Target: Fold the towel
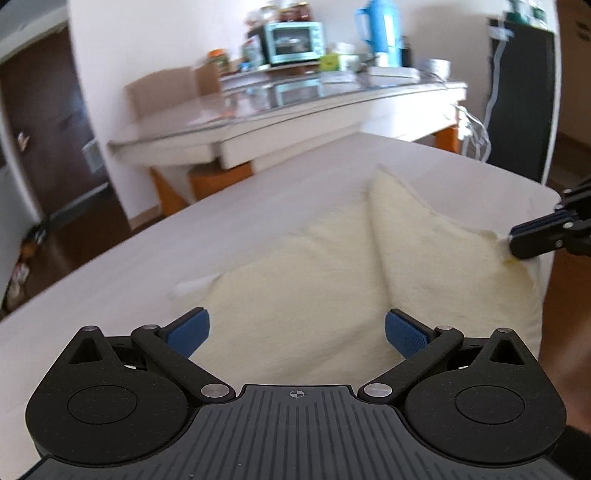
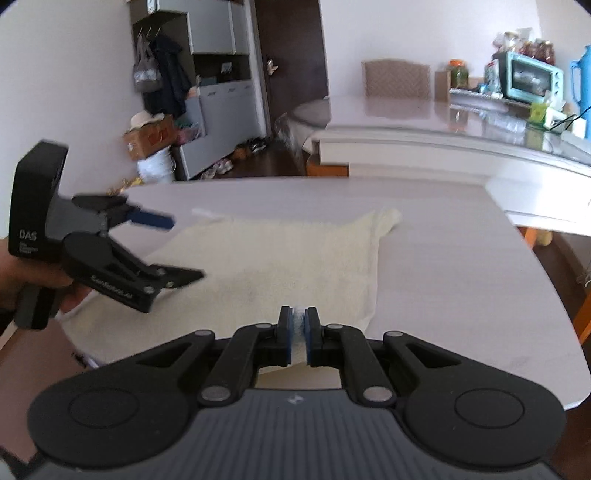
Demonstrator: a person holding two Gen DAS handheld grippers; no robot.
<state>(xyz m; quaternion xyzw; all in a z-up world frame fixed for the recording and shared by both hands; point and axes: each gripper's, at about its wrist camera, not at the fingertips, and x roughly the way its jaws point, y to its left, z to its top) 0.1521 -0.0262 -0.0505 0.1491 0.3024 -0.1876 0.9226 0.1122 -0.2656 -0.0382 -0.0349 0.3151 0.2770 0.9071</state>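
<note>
A cream towel (image 1: pixel 314 280) lies spread on the white table (image 1: pixel 110 280), with a raised fold running through it. My left gripper (image 1: pixel 297 334) is open and empty, hovering just above the towel's near edge. In the right wrist view the towel (image 2: pixel 280 254) stretches away from me, and my right gripper (image 2: pixel 299 317) is shut on its near edge. The right gripper also shows in the left wrist view (image 1: pixel 517 245), pinching a towel corner at the table's right edge. The left gripper shows in the right wrist view (image 2: pixel 181 247), jaws apart over the towel's left side.
A long glass-topped table (image 1: pixel 295 110) stands behind, with a teal toaster oven (image 1: pixel 295 40), a blue jug (image 1: pixel 380 29) and jars. A chair (image 2: pixel 397 79), a cabinet (image 2: pixel 218 92) and boxes (image 2: pixel 149 138) stand farther off. The table's edge (image 2: pixel 554 295) curves at right.
</note>
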